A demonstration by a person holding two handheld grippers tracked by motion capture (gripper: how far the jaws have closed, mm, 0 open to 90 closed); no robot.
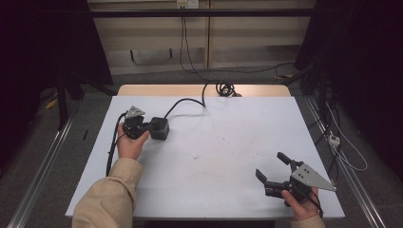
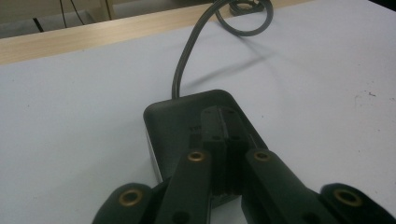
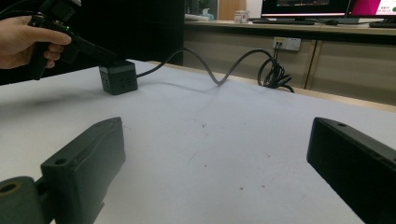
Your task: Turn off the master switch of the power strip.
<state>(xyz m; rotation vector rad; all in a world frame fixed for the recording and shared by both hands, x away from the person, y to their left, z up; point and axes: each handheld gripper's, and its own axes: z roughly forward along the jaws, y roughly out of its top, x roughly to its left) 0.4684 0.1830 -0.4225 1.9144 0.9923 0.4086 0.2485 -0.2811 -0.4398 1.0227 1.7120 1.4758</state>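
A black power cube (image 1: 161,130) with a grey cable (image 1: 186,100) sits on the white table at the left. My left gripper (image 1: 152,125) is shut, its closed tips resting on the cube's top. The left gripper view has the two jaws pressed together over the cube (image 2: 175,116), with nothing between the pads of the left gripper (image 2: 223,117). My right gripper (image 1: 270,165) lies low near the front right edge, open and holding nothing. In the right gripper view its jaws (image 3: 217,128) stand wide apart; beyond them are the cube (image 3: 119,77) and the left gripper (image 3: 108,58).
The cable ends in a coil (image 1: 225,88) at the table's far edge, on a wooden strip (image 1: 157,90). The white tabletop (image 1: 228,142) carries a few small dark specks. Monitors and a wall socket (image 3: 287,43) stand behind the table.
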